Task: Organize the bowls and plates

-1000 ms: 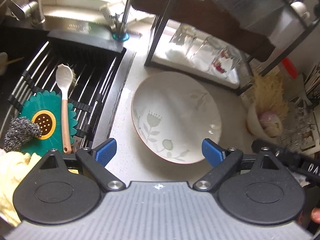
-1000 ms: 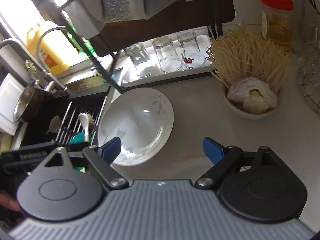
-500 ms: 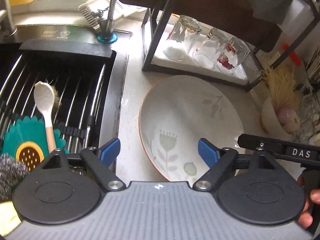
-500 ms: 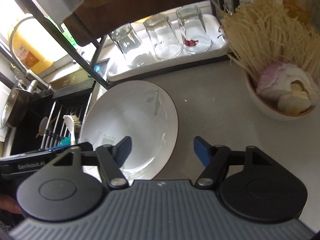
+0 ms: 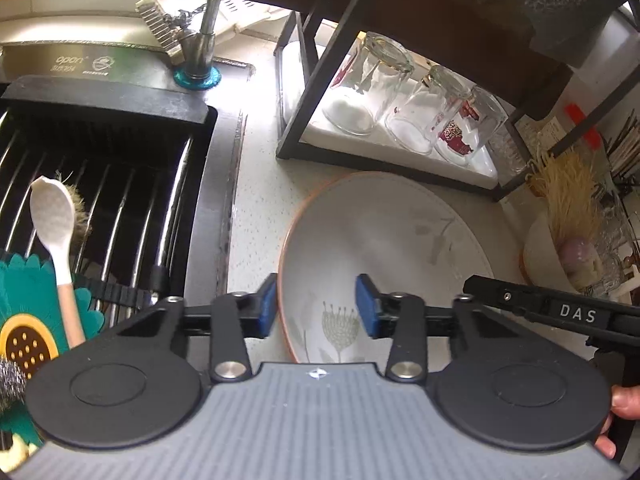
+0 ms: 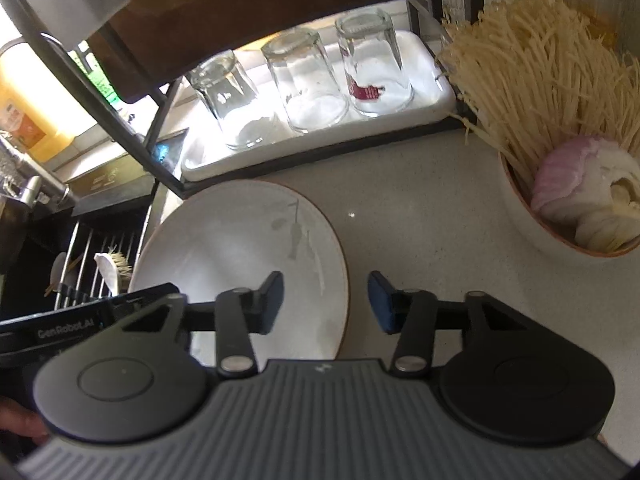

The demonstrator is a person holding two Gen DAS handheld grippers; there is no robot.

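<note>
Progress is judged early: the plate (image 5: 384,248) lies flat on the bench (image 6: 420,200) at frame centre, unlifted; both tongs have just been closing. The left tongs (image 5: 316,306) and right tongs (image 6: 326,302) each straddle its rim, half-narrowed, pads not yet pressing; lifting and stowing remain.

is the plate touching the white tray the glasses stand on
Apart. The right wrist view shows a strip of bare counter between the plate's far rim and the black rack bar fronting the white tray.

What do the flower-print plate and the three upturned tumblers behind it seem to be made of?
Plate: probably glazed ceramic, going by its opaque off-white face, soft sheen, printed grey-green flowers and thin terracotta-coloured rim; melamine cannot be ruled out. Tumblers: clear glass by the look, see-through walls with bright highlights and thick bases, one carrying a red print.
</note>
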